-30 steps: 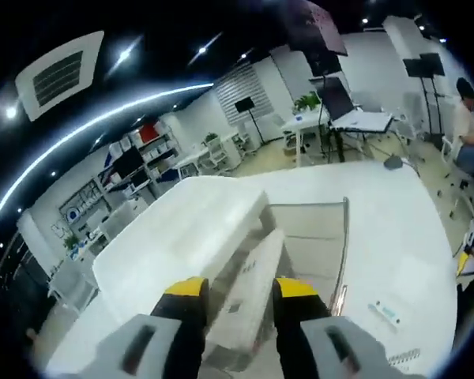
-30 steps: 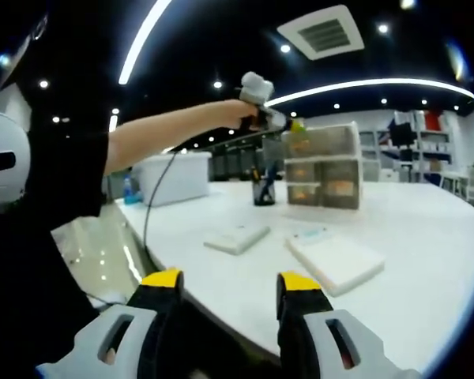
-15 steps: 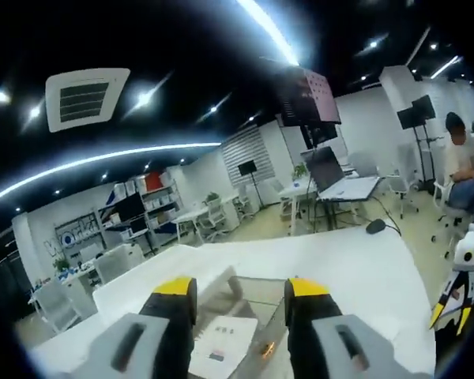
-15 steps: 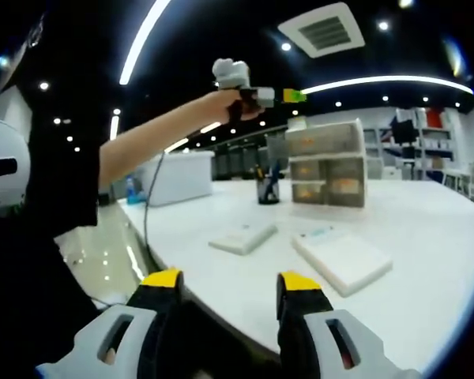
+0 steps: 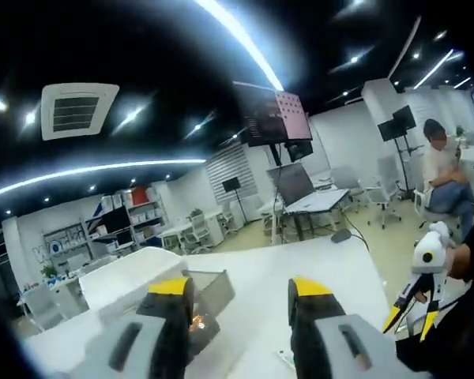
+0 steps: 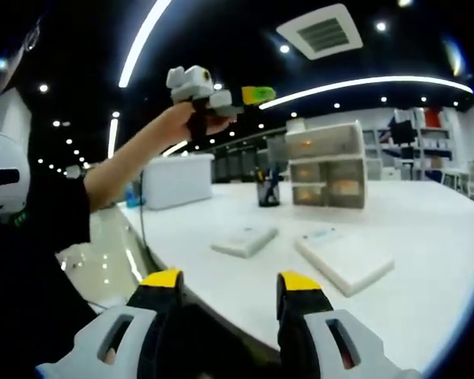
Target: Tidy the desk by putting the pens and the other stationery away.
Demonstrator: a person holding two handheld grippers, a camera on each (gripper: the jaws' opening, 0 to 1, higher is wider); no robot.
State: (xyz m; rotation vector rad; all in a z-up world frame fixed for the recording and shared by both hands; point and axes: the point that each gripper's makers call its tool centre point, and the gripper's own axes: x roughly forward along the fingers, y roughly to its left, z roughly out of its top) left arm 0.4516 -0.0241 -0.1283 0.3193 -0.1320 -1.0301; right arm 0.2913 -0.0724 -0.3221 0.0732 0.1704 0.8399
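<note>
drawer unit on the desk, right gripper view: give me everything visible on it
The drawer unit is a translucent, frosted plastic box with stacked drawers, seemingly three tiers, the lower ones split in two. Orange-tinted contents show dimly through the lower fronts. All drawers look shut from this side. It stands upright at the far side of the white desk, just right of a dark pen cup; whether they touch is unclear.

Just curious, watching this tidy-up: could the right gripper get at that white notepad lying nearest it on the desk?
Probably yes. The right gripper is open and empty, and the white notepad lies flat with bare desk around it. The left gripper is raised high, out of the way.
</note>
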